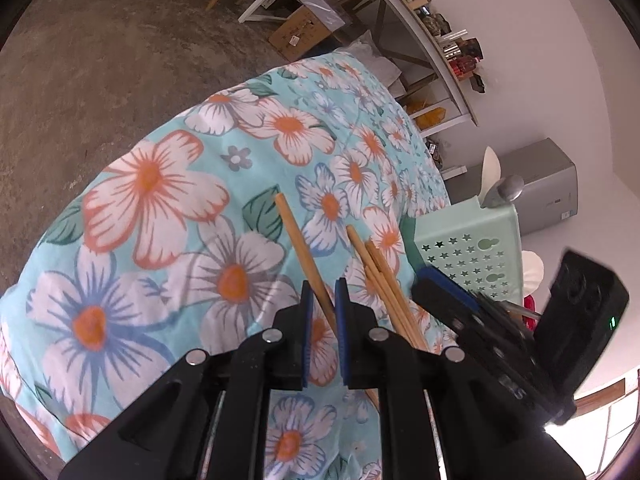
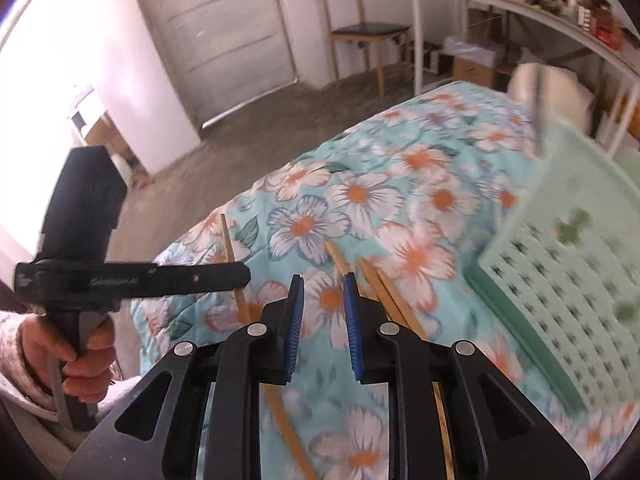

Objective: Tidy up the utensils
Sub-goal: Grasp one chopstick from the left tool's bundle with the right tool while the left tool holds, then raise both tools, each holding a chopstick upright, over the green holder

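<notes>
Across the middle of both views I see a floral tablecloth; bare concrete floor fills the upper left. Wooden chopsticks lie at centre, near the green basket on the right. My left gripper brackets one chopstick, though I cannot tell whether it grips; my right gripper gapes empty.

No legible text. Left gripper body carries pale lettering along its side, too blurred to read. Cardboard box has a small label, characters too small to make out.
</notes>
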{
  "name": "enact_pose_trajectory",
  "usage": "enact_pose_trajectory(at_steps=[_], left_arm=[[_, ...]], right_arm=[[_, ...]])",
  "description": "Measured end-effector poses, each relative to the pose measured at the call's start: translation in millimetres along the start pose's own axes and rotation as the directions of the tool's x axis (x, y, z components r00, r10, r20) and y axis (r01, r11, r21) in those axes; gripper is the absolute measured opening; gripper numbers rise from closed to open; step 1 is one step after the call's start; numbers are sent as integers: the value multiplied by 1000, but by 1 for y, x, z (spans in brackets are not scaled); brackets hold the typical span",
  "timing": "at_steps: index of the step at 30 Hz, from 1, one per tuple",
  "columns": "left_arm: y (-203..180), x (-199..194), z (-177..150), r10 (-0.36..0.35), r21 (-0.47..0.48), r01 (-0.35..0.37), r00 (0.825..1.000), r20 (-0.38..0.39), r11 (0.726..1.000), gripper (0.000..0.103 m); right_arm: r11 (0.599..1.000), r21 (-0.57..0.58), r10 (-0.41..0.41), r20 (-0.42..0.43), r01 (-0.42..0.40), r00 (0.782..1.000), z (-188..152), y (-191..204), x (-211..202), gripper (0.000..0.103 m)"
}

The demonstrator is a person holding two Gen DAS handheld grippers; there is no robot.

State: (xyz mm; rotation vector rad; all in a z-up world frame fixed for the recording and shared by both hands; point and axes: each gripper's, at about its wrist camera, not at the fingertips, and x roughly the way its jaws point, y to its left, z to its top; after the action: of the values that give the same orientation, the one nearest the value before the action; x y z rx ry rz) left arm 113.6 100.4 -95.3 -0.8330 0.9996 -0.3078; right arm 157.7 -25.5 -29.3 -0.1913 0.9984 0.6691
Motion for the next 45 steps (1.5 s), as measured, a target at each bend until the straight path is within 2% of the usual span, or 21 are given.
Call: enact_pose_trajectory(at_steps=[7,10,13,15,19,22,27,32,35,41,45], left_arm=[[2,2,3,0,4,0,1000,-5,1000,10],[2,2,4,1,7,-1,1000,-4,1000,10],[1,3,4,3,11,-3,1000,-3,1000,10],[-1,3,4,4,21,-4,1000,1,1000,10],[-7,3,4,9,39,-9,1000,12,999,10],[-12,2,5,12,54,-13,1000,27,998,10],[-24,-1,4,14,98,-20,998,55,995,10],[-43,-11,5,9,171,-27,994,108,985,9],[-57,-19,7,-9,224,-25,989,147,974,8],[-92,-38,4,-65,347,-10,977,205,938,6],[-113,-48,0,-106,410,6,970,221,912,5]], right_arm=[[997,-70,-21,-111,14,994,19,2,45,19],[996,-86,-38,-127,27,991,21,2,52,18],[995,-88,-56,-130,45,990,21,2,54,9],[995,-83,-59,-124,49,991,21,1,53,9],[995,-78,-76,-83,69,994,23,-2,45,8],[994,-58,-92,-24,91,995,24,-5,23,8],[991,23,-137,131,136,982,18,-13,-39,7],[975,151,-203,306,163,930,-4,-30,-118,6],[952,259,-259,403,162,878,-27,-46,-171,6],[908,405,-326,518,110,791,-70,-65,-235,5],[890,448,-350,557,82,753,-89,-72,-257,4]])
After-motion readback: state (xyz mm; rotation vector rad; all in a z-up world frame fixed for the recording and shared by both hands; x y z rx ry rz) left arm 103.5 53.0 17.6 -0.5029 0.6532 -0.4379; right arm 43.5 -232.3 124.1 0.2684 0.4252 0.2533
